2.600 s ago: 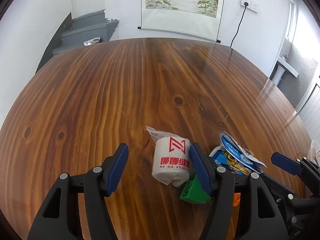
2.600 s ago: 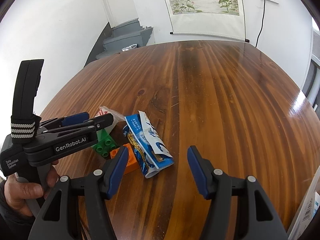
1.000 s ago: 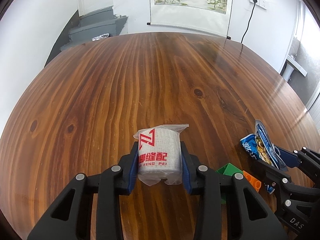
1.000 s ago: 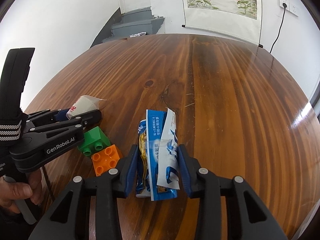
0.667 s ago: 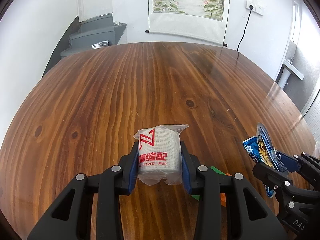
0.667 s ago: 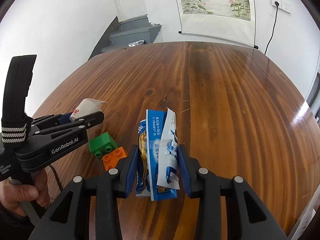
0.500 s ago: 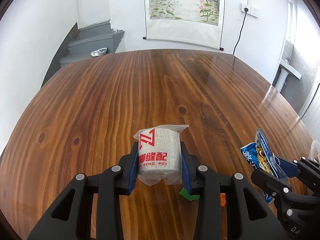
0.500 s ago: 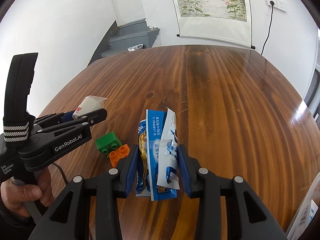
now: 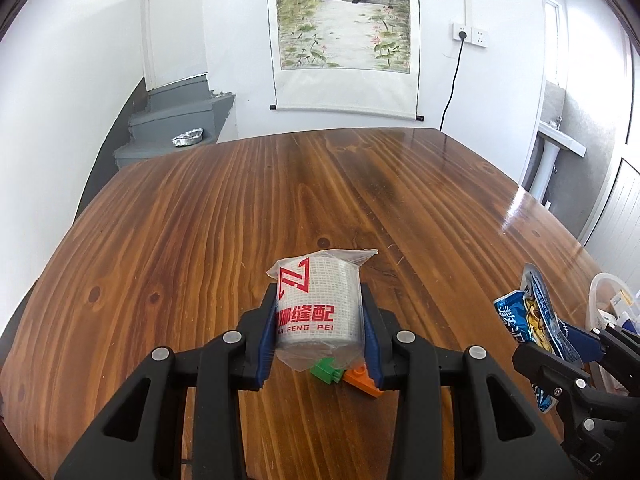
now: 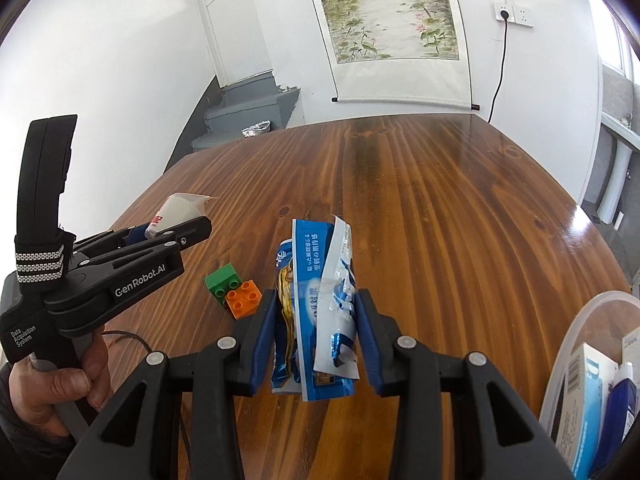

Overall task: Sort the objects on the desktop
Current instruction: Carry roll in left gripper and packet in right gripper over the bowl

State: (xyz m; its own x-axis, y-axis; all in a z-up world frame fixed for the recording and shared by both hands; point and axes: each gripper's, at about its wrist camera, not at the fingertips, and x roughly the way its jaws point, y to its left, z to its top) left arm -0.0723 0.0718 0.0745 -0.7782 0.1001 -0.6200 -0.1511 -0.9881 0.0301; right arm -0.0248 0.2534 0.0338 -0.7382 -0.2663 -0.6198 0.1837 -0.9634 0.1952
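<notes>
My left gripper [image 9: 320,336] is shut on a white roll in clear plastic with red print [image 9: 316,304], held above the wooden table [image 9: 240,220]. It also shows in the right wrist view [image 10: 172,236] with the roll [image 10: 176,210]. My right gripper [image 10: 316,332] is shut on a blue and white snack packet [image 10: 320,304], lifted off the table; the packet also shows in the left wrist view [image 9: 532,320]. A green brick [image 10: 222,282] and an orange brick [image 10: 244,302] lie on the table between the grippers.
A clear plastic tub [image 10: 576,360] holding boxes stands at the near right, also seen in the left wrist view [image 9: 604,300]. Grey steps [image 9: 176,124] and a hanging scroll painting [image 9: 344,36] are beyond the table's far edge.
Both grippers closed on their objects and have risen from the table. The roll and the packet are lifted; the bricks stay on the table and look smaller below.
</notes>
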